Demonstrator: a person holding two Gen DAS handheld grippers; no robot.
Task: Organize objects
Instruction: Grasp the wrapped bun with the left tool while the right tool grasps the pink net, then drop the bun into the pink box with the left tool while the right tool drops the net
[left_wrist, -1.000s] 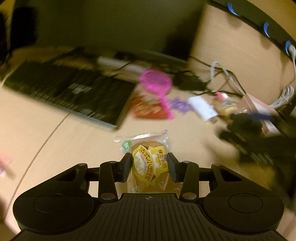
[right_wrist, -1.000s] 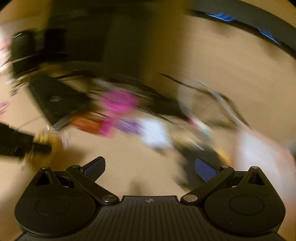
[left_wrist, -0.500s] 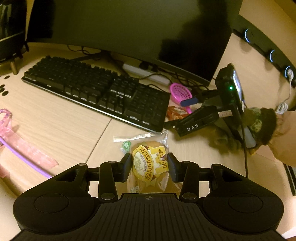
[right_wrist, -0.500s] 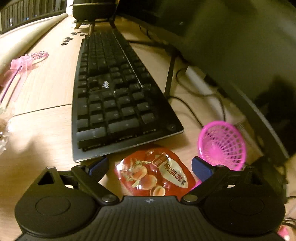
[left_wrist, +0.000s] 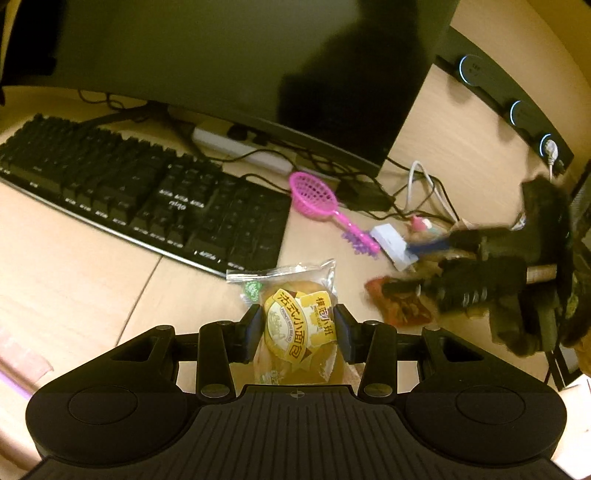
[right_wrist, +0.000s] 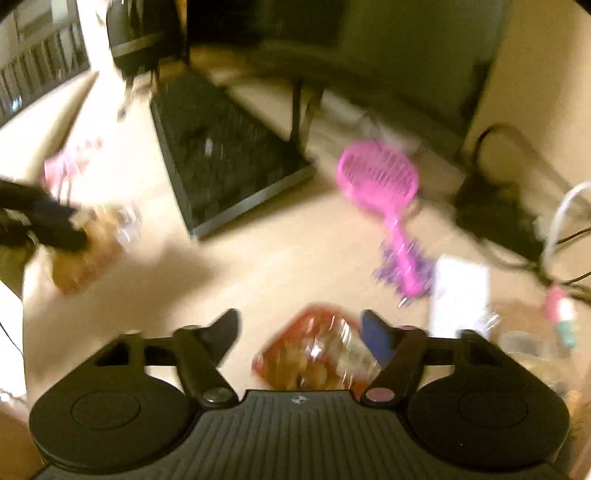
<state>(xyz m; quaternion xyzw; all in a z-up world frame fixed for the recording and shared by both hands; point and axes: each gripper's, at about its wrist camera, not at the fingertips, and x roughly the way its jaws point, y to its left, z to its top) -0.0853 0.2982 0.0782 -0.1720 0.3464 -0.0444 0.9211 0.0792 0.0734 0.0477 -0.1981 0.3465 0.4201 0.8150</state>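
Wooden desk (left_wrist: 92, 280) with keyboard (left_wrist: 147, 199), left hand-held gripper (left_wrist: 298, 318) clamped on bread packet (left_wrist: 299, 325), right hand-held gripper (right_wrist: 300, 325) closing, red snack pouch (right_wrist: 314, 350) between its jaws, not yet pinched

My left tongs (left_wrist: 298, 322) and right tongs (right_wrist: 300, 334) are matte black, each with a ribbed centre plate marked by a small crosshair, round discs either side, silver screws at the linkage pivots, and blue pads (right_wrist: 375, 338) on the right pair
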